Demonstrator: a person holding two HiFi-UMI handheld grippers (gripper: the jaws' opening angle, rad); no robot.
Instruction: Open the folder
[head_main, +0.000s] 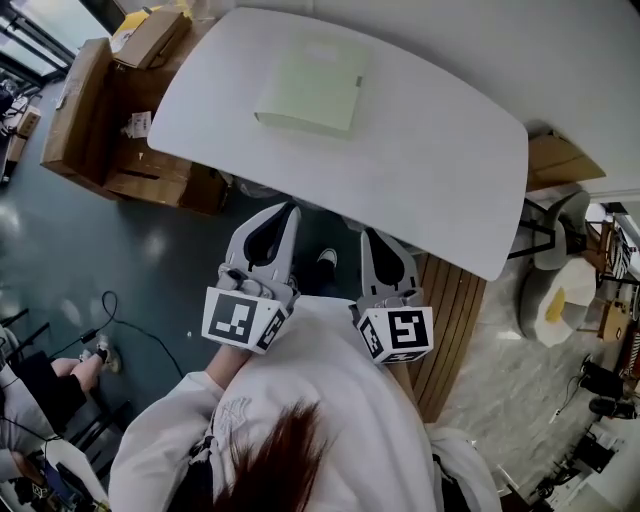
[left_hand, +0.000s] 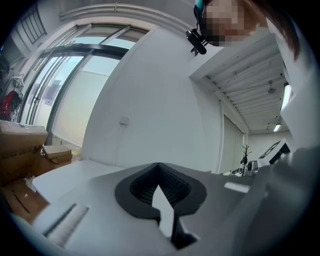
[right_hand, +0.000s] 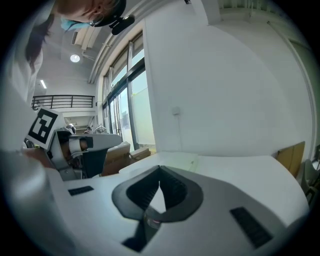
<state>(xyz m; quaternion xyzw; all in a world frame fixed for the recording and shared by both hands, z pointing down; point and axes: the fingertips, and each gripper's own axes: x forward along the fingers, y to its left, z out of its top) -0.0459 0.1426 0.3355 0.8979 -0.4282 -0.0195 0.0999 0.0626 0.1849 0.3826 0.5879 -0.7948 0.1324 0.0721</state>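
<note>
A pale green folder (head_main: 310, 85) lies flat and closed on the far middle of the white table (head_main: 440, 170). It shows as a thin pale slab (right_hand: 192, 161) in the right gripper view. My left gripper (head_main: 290, 208) is held level in front of my body, short of the table's near edge, with its jaws shut and nothing between them (left_hand: 159, 165). My right gripper (head_main: 367, 233) hangs beside it, tilted slightly down, also short of the edge. Its jaws (right_hand: 160, 168) meet at the tips and hold nothing. Neither gripper touches the folder.
Open cardboard boxes (head_main: 110, 110) stand on the floor left of the table. A slatted wooden bench (head_main: 450, 330) runs under the table's near right corner. Stools and clutter (head_main: 565, 300) sit at the right. A cable (head_main: 110, 320) trails on the dark floor.
</note>
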